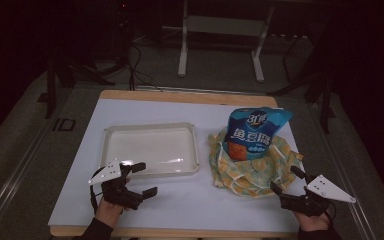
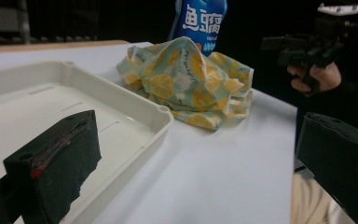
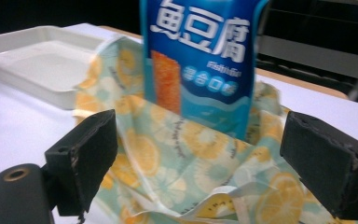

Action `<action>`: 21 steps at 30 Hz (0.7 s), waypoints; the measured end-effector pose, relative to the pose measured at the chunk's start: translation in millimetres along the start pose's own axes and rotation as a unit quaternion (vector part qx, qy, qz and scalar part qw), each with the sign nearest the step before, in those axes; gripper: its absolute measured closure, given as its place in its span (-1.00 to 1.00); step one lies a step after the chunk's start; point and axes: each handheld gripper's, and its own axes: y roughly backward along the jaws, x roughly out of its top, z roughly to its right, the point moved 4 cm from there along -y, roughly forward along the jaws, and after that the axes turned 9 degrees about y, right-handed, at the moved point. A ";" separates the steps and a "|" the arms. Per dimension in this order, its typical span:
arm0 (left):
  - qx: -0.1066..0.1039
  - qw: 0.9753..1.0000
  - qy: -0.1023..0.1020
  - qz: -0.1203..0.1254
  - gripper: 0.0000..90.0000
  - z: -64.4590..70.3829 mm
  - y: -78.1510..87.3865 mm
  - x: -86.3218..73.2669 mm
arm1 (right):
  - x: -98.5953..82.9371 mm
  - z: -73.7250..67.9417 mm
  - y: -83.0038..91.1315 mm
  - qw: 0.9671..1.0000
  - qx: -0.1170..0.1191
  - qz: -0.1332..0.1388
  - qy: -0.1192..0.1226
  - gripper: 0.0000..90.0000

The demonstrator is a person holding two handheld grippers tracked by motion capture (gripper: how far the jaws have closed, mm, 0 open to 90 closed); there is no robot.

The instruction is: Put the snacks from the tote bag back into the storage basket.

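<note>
- Your left gripper (image 1: 139, 179) hovers at the tray's (image 1: 111, 131) 6 o'clock edge, jaws wide, holding nothing.
- Your right gripper (image 1: 286, 180) sits at the cloth's (image 1: 250, 175) 4 o'clock, jaws apart, empty.
- The bag (image 1: 254, 131) stands upright in the cloth.

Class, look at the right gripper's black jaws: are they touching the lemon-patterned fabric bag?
Apart. In the high view the right gripper stands open just short of the lemon-patterned fabric bag, with a strip of white table between its jaws and the fabric.

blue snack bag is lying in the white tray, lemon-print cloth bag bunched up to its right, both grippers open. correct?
Not quite: the blue snack bag stands inside the lemon-print cloth bag, not in the white tray, as the high view shows. The left gripper and right gripper are open.
</note>
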 end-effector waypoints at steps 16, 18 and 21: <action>-0.014 0.999 -0.022 -0.040 -0.99 13.2 -30.5 11.7 | 5.6 -1.1 -2.2 0.997 0.077 -0.003 0.013 -0.76; -0.029 0.998 -0.027 -0.043 -0.99 14.4 -35.0 14.4 | 6.6 -0.8 -3.0 0.997 0.078 -0.004 0.013 -0.76; -0.040 0.998 -0.023 -0.045 -0.99 15.0 -43.4 18.2 | 9.8 0.3 -5.2 0.997 0.079 0.000 0.011 -0.76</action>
